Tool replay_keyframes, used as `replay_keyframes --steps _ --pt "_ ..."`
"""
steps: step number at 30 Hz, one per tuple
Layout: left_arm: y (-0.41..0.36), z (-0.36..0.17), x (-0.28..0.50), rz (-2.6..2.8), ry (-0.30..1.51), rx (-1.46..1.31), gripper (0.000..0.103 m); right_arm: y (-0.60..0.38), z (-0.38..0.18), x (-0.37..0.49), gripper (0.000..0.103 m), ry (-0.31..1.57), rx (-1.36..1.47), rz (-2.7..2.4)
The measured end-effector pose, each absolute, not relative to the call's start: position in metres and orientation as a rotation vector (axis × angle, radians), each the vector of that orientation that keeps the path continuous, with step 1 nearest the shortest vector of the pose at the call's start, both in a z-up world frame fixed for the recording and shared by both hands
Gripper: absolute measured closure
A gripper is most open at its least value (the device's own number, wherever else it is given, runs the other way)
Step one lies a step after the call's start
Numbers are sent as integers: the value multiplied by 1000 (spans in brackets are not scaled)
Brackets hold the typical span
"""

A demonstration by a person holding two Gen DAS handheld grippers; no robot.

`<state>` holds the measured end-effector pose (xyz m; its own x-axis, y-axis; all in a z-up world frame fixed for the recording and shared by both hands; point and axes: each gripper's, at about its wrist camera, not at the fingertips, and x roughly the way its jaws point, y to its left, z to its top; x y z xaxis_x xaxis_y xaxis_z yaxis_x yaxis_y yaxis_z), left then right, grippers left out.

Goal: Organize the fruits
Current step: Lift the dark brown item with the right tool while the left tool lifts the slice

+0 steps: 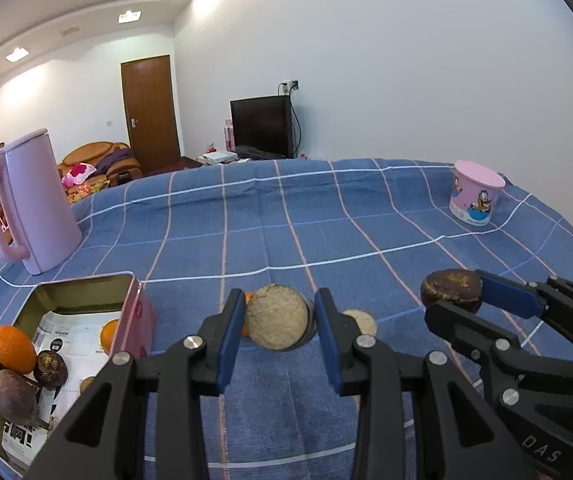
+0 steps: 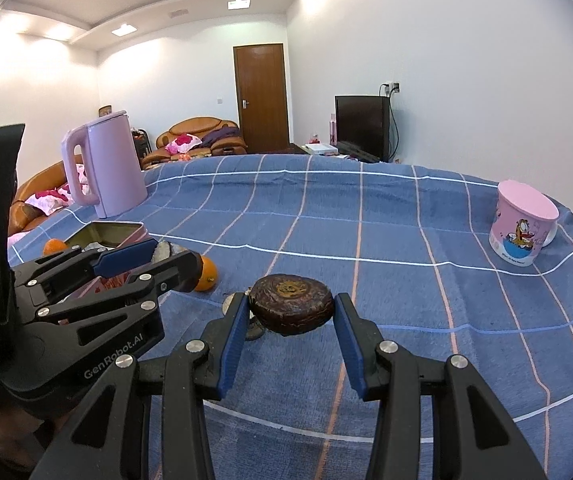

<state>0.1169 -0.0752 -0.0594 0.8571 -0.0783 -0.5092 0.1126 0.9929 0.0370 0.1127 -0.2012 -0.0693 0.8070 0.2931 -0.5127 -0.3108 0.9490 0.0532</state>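
Observation:
My left gripper (image 1: 279,322) is shut on a round tan, rough-skinned fruit (image 1: 276,317), held above the blue cloth. My right gripper (image 2: 291,312) is shut on a dark brown wrinkled fruit (image 2: 291,309); it also shows in the left wrist view (image 1: 451,289). An open pink tin (image 1: 66,312) at the lower left holds two oranges (image 1: 13,349), two dark brown fruits (image 1: 16,396) and a printed paper. An orange (image 2: 205,274) lies on the cloth beside the tin. Another tan fruit (image 1: 362,320) lies behind my left fingers.
A pink kettle (image 1: 26,204) stands at the far left of the table. A pink cartoon cup (image 1: 473,198) stands at the far right. The blue checked tablecloth (image 1: 286,220) covers the table. A sofa, a door and a television are beyond it.

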Motion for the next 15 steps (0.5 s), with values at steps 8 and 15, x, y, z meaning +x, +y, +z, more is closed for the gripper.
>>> replay_keyframes --steps 8,15 --pt "-75 -57 113 -91 507 74 66 -203 -66 107 57 507 -31 321" --pt "-76 -54 107 -73 472 86 66 -204 -64 102 57 474 -32 324"
